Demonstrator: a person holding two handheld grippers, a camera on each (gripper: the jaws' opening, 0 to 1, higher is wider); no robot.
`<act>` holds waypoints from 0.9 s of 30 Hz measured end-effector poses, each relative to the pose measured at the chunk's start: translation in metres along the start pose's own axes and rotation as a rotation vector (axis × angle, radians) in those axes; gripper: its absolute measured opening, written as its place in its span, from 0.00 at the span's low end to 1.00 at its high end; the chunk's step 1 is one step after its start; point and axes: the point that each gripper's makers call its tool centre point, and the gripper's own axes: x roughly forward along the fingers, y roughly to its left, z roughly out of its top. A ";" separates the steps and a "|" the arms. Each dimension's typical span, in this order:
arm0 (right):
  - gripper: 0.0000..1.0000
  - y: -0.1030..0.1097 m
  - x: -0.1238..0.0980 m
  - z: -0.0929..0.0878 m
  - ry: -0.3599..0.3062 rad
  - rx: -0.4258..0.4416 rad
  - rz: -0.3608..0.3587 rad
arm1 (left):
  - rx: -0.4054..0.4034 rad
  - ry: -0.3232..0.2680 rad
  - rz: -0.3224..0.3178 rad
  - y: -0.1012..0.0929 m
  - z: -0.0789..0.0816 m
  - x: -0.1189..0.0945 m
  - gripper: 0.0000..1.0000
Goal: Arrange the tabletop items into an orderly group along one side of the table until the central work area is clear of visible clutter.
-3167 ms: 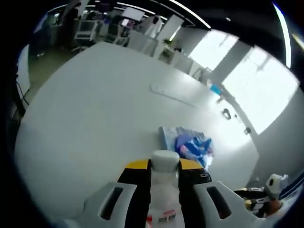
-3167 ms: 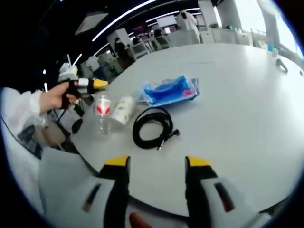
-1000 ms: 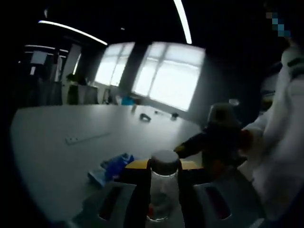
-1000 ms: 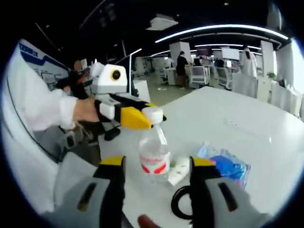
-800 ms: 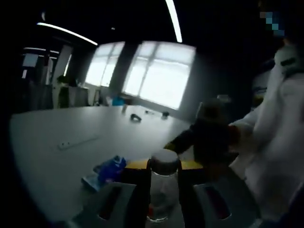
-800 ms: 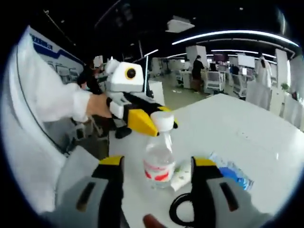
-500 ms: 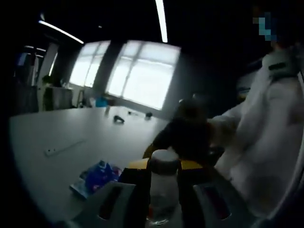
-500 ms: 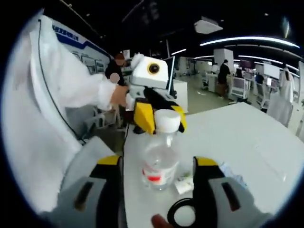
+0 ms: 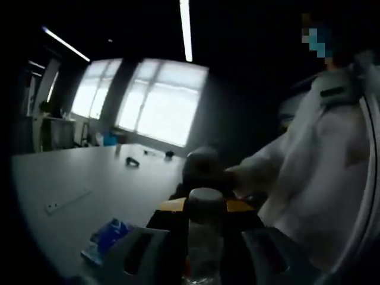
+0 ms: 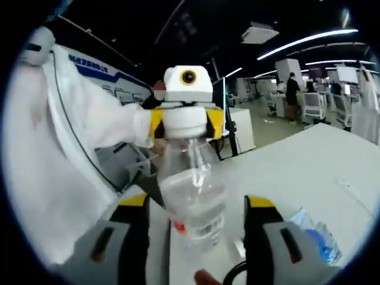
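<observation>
A clear water bottle (image 10: 193, 196) with a white cap and red label hangs in the air, held near its neck by my left gripper (image 10: 185, 123), yellow tips either side of the cap. In the left gripper view the same bottle (image 9: 203, 249) stands between my left gripper's (image 9: 203, 209) jaws. My right gripper (image 10: 199, 208) is open, its jaws wide apart on either side of the bottle's body and not touching it. From the left gripper view, the right gripper (image 9: 205, 169) is a dark shape just behind the bottle, held by a hand.
A blue plastic bag (image 10: 314, 234) lies on the white table (image 10: 309, 166), also blue bag (image 9: 107, 237). A black cable (image 10: 234, 274) curls near the bottom edge. A white power strip (image 9: 68, 200) lies further out. A person's white sleeve (image 9: 309, 172) is close by.
The left gripper has carried the bottle closer to the right gripper, so the bottle now looms large between the right jaws. Both grippers' states are unchanged.
</observation>
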 end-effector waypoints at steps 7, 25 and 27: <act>0.50 0.005 0.004 -0.005 0.034 -0.026 0.064 | 0.002 -0.027 -0.029 -0.007 0.008 0.004 0.17; 0.38 0.002 0.001 0.000 -0.128 0.067 -0.013 | 0.065 -0.046 0.367 0.026 0.002 -0.005 0.75; 0.38 0.003 0.000 0.001 -0.128 0.058 -0.020 | 0.080 -0.053 0.453 0.029 -0.004 -0.011 0.97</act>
